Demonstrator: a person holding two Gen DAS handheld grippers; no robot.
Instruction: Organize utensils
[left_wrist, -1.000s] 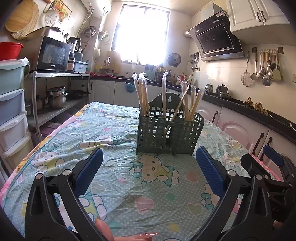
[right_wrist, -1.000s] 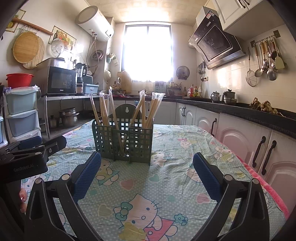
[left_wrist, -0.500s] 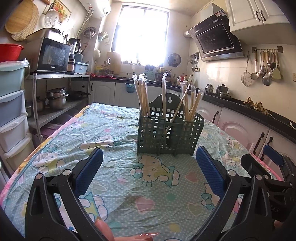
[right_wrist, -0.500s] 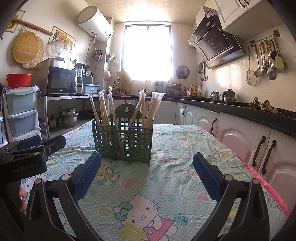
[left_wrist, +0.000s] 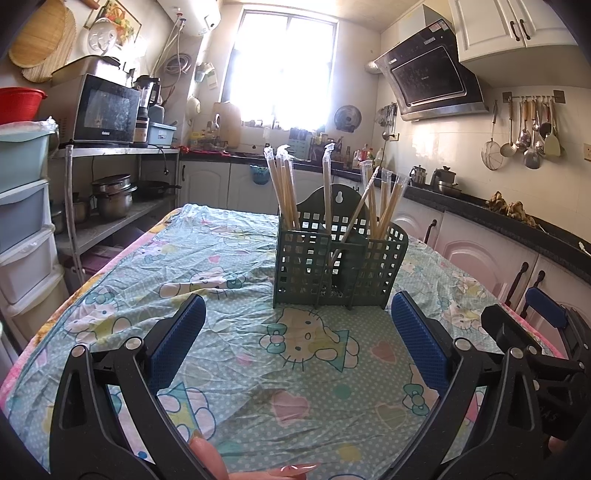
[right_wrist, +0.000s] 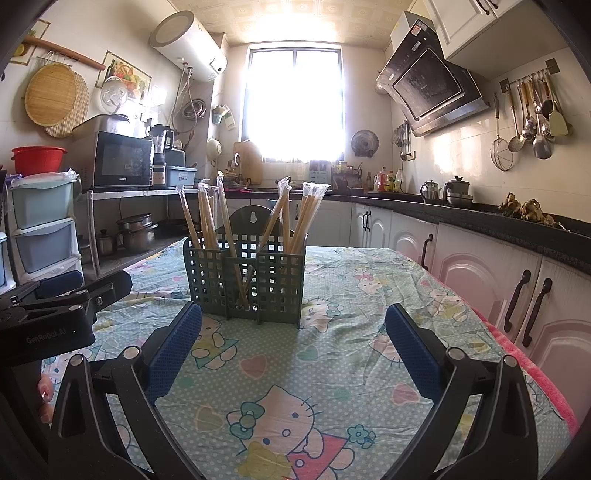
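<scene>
Chopsticks (left_wrist: 284, 192) stand sorted in the caddy (left_wrist: 338, 273), so both grippers, left (left_wrist: 297, 341) and right (right_wrist: 291, 347), hover before the caddy, jaws wide and empty.

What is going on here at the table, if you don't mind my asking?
A person holds a two-finger gripper in each hand over a cartoon-cat patterned tablecloth. Both the left gripper and the right gripper are open and empty, pointing at a dark green plastic lattice utensil caddy. Plastic-wrapped wooden chopsticks stand in its compartments. Nothing is being gripped at this moment.
</scene>
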